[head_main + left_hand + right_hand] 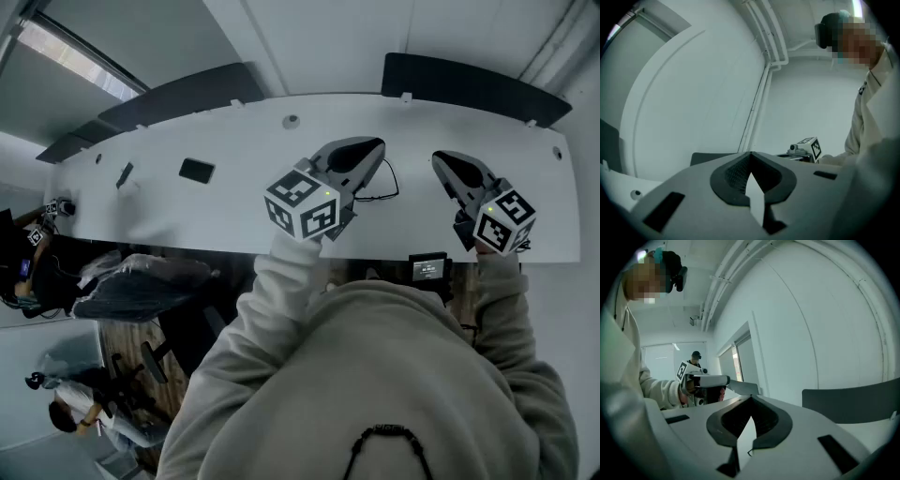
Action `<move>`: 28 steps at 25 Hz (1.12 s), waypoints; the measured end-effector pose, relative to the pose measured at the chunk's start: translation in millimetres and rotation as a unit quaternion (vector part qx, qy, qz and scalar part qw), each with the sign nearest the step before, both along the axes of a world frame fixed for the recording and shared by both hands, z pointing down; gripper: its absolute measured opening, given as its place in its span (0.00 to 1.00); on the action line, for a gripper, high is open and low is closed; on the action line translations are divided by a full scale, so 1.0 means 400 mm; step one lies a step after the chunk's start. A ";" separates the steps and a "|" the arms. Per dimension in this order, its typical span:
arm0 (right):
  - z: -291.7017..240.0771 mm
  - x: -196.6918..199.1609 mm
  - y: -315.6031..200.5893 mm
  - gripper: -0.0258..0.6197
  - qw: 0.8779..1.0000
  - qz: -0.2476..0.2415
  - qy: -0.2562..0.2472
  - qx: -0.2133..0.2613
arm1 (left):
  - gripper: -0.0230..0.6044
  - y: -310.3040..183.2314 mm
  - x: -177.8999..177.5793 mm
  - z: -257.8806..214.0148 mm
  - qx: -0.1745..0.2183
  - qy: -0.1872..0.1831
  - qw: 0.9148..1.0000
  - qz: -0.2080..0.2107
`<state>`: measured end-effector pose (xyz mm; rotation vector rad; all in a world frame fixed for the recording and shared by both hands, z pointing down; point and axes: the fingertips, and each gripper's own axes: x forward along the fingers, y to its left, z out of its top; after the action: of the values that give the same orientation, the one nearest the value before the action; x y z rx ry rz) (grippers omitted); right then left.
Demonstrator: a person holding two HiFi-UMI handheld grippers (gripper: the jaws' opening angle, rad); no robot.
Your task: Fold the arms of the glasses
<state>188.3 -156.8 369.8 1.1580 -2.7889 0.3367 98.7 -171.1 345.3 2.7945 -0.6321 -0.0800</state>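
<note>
The glasses (384, 190) have a thin black frame and lie on the white table (234, 141); only one rim and a bit of wire show to the right of my left gripper, which hides the remainder. My left gripper (375, 144) hangs over them, pointing level, its jaws meeting at the tip (750, 153) with nothing between them. To the right of the glasses my right gripper (439, 157) is held apart from them. Its jaws also meet at the tip (751, 396), and no object sits between them.
A flat black object (197, 170) and a small dark item (125, 176) lie at the table's left. Dark partition panels (469, 82) stand along its far edge. A black device (428, 268) sits at the near edge and an office chair (141, 286) below left. Another person (696, 359) stands far off.
</note>
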 end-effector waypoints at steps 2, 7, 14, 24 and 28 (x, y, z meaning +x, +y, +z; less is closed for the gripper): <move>0.002 0.002 -0.001 0.07 1.000 0.004 -0.001 -0.002 | 0.04 0.000 0.002 -0.003 0.001 0.000 1.000 0.003; 0.007 -0.008 0.008 0.07 1.000 -0.016 0.002 -0.005 | 0.04 0.001 0.005 -0.004 0.001 0.001 1.000 0.007; 0.017 -0.027 0.014 0.07 1.000 -0.028 0.004 -0.007 | 0.04 0.006 0.003 -0.007 0.000 0.003 1.000 0.013; 0.024 -0.039 0.014 0.07 1.000 -0.026 0.001 -0.009 | 0.04 0.014 -0.012 -0.003 -0.007 0.014 1.000 0.016; 0.041 -0.050 0.017 0.07 0.999 -0.032 0.015 -0.012 | 0.04 0.015 -0.016 -0.002 -0.008 0.016 1.000 0.017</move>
<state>168.3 -150.0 386.1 1.0572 -2.7813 0.3424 92.3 -165.0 344.7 2.7811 -0.5743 -0.1117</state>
